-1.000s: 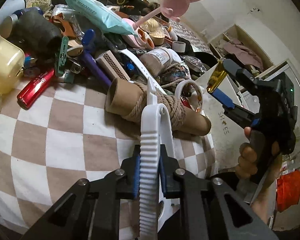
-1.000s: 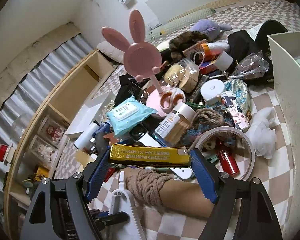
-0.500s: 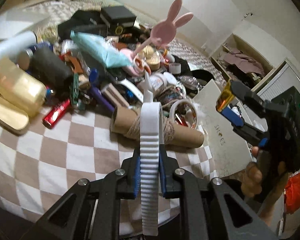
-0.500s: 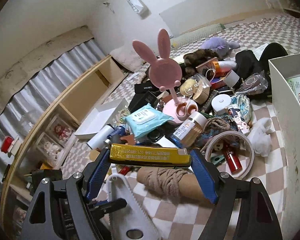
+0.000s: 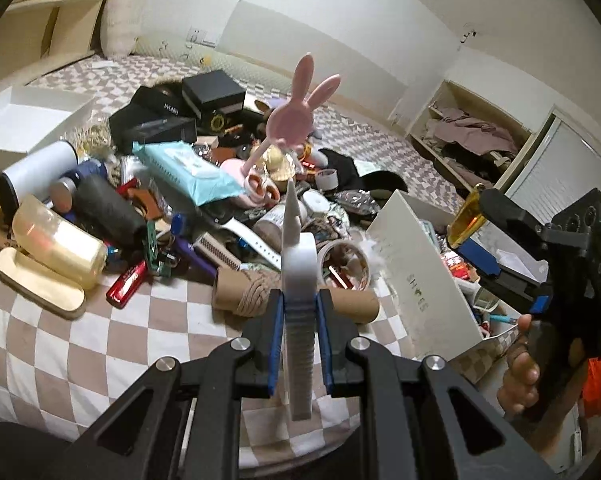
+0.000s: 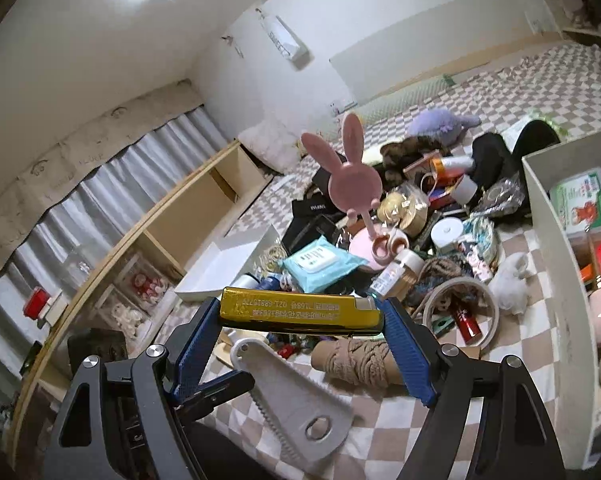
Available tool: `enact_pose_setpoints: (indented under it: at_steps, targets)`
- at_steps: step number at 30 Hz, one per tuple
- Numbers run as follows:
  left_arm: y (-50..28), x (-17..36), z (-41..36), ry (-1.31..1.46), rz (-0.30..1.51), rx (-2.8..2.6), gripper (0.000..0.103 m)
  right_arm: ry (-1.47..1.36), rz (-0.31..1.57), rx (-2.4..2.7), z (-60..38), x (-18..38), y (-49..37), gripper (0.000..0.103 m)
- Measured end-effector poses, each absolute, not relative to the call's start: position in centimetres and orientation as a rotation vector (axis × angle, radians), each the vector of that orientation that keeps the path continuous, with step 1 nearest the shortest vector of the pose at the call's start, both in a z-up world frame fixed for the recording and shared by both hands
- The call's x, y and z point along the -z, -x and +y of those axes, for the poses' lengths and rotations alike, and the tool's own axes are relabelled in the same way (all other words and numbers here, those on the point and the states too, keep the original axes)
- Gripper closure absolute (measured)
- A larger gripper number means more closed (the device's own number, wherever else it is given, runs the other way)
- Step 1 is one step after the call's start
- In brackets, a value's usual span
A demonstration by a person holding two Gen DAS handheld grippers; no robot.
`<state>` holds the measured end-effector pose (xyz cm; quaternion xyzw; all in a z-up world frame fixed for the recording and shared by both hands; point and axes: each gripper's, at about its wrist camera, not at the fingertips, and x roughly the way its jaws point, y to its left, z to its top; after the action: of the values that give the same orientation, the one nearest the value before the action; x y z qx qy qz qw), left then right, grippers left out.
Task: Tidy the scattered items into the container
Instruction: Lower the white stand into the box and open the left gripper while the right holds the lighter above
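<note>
The left gripper is clamped on a white toothed tool, held edge-up above the checked bedspread. The right gripper pinches a gold bar end to end. The white box stands at three o'clock of the clutter; a rope-wound tube lies just below the bar.
</note>
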<state>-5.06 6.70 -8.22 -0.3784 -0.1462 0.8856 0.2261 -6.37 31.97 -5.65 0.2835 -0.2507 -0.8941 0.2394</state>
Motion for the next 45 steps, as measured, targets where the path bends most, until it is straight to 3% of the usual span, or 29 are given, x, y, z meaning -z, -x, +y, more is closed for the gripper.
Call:
enact_pose_setpoints:
  at_steps: [12,22,37,45]
  targets:
    - [4.6,3.0,9.2,0.898,-0.433,-2.367,0.087,-0.67,-0.7,2.539,37.5,0.1,3.6,0.022]
    - [6.5,-1.9,15.6,0.804,-0.431,-2.23,0.087,-0.626,-0.697,2.762,45.7,-2.7,1.1,0.022]
    - [13.1,-4.1,29.2,0.84,-0.341,-2.164,0.087,-0.74,-0.913,2.879,55.0,2.5,-1.7,0.022]
    - [16.8,-2.3,35.1,0.852,-0.153,-2.325,0.087,-0.806,-0.936,2.864,57.0,4.7,-1.4,0.022]
